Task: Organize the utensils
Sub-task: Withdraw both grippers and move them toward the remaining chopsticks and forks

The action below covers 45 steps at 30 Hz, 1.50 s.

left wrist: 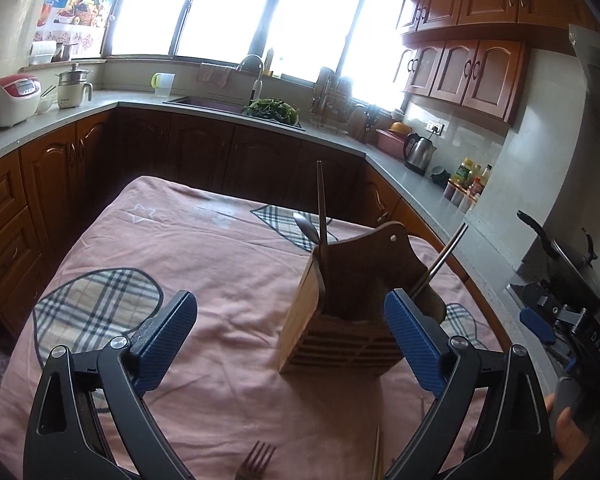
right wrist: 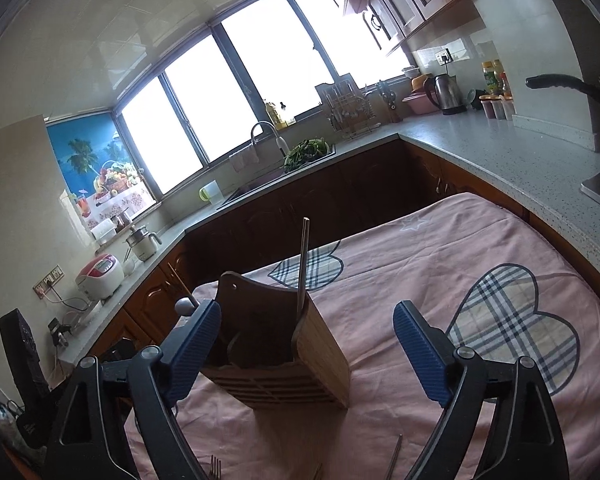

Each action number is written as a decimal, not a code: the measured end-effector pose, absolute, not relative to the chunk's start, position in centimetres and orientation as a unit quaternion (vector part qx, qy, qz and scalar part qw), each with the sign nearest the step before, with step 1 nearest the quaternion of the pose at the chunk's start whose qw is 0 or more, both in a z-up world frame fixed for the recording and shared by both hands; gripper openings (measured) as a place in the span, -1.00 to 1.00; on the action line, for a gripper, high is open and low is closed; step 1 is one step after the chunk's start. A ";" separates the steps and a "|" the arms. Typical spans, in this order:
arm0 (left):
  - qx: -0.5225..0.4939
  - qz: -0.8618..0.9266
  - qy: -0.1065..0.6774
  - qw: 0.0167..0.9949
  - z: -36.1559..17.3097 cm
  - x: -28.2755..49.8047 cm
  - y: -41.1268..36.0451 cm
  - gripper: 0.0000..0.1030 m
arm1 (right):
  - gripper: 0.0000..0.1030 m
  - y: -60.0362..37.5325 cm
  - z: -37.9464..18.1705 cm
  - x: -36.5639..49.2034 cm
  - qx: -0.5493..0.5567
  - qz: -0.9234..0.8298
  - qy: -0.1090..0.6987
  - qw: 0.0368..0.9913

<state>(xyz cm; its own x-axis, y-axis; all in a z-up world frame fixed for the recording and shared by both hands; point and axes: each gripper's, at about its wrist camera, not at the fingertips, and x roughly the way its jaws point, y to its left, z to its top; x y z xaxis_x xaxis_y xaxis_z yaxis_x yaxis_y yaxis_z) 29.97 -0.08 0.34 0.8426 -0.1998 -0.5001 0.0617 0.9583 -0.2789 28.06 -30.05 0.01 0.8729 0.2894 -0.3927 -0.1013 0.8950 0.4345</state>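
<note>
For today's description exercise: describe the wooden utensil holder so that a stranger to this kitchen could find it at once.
Start at the table covered by the pink cloth with plaid hearts, in the middle of the U-shaped kitchen. On the cloth stands a slatted bamboo utensil holder with a tall curved back. It alone stands upright with handles poking out, unlike the metal fork lying flat nearby.

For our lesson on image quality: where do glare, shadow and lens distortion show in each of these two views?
Left wrist view: the windows are blown out to white, the inside of the wooden holder is dark, and the counter edge bows. Right wrist view: the same white glare, a tilted scene, black corners, and the tablecloth is evenly lit.
</note>
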 end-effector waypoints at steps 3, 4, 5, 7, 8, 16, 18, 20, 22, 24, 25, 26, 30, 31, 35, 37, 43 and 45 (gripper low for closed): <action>-0.122 -0.075 0.283 0.948 -0.3 28.2 -0.3 0.88 | 0.74 -30.5 -0.7 26.1 0.200 0.096 0.241 0.945; -0.120 -0.076 0.286 0.948 -0.5 27.5 -0.4 0.88 | 0.74 -30.6 -0.9 25.4 0.201 0.093 0.243 0.944; -0.117 -0.077 0.290 0.947 -0.7 27.0 -0.5 0.88 | 0.74 -30.9 -1.0 24.8 0.202 0.091 0.246 0.944; -0.116 -0.082 0.298 0.944 -1.2 26.1 -0.6 0.88 | 0.74 -31.3 -1.2 23.5 0.201 0.088 0.249 0.943; -0.114 -0.085 0.303 0.943 -1.5 25.7 -0.7 0.88 | 0.74 -31.4 -1.3 22.9 0.201 0.084 0.250 0.943; -0.098 -0.093 0.330 0.934 -3.4 23.0 -1.3 0.88 | 0.74 -32.7 -2.3 18.7 0.195 0.068 0.263 0.942; -0.096 -0.096 0.335 0.932 -3.9 22.4 -1.4 0.88 | 0.74 -32.9 -2.9 17.9 0.194 0.064 0.268 0.941; -0.094 -0.098 0.341 0.930 -4.2 21.8 -1.6 0.88 | 0.74 -33.0 -3.4 17.3 0.195 0.061 0.276 0.939; -0.090 -0.098 0.345 0.929 -4.6 21.3 -1.8 0.88 | 0.74 -33.1 -3.9 16.7 0.195 0.059 0.282 0.938; -0.087 -0.097 0.350 0.928 -5.0 20.9 -1.9 0.88 | 0.74 -33.1 -4.5 16.2 0.194 0.058 0.287 0.937; -0.085 -0.097 0.352 0.927 -5.3 20.7 -2.0 0.88 | 0.74 -33.0 -4.8 15.9 0.194 0.058 0.289 0.936; -0.084 -0.097 0.355 0.926 -5.5 20.5 -2.1 0.88 | 0.74 -33.0 -5.0 15.6 0.194 0.059 0.291 0.935; -0.075 -0.096 0.364 0.923 -6.2 20.2 -2.5 0.88 | 0.74 -32.9 -5.9 15.2 0.195 0.061 0.299 0.932; -0.073 -0.097 0.367 0.922 -6.4 20.1 -2.6 0.88 | 0.74 -32.9 -6.0 15.1 0.195 0.061 0.301 0.932; -0.059 -0.104 0.379 0.917 -7.0 20.2 -3.7 0.88 | 0.74 -32.9 -6.3 14.9 0.197 0.062 0.302 0.931; -0.050 -0.109 0.385 0.915 -7.4 20.3 -4.3 0.88 | 0.74 -33.0 -6.3 14.8 0.197 0.063 0.301 0.931; -0.022 -0.122 0.401 0.908 -8.2 20.8 -6.2 0.88 | 0.74 -33.4 -6.5 14.8 0.203 0.059 0.301 0.930; -0.016 -0.126 0.406 0.905 -8.5 21.0 -6.7 0.88 | 0.74 -33.5 -6.5 14.9 0.205 0.057 0.302 0.929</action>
<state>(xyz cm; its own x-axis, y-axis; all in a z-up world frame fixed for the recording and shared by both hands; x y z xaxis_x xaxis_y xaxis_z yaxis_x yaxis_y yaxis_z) 21.04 -6.65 -8.49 0.6389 -0.2407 -0.7306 0.2151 0.9678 -0.1308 14.87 -33.52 -6.50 0.8113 0.2298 -0.5376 0.0171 0.9098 0.4147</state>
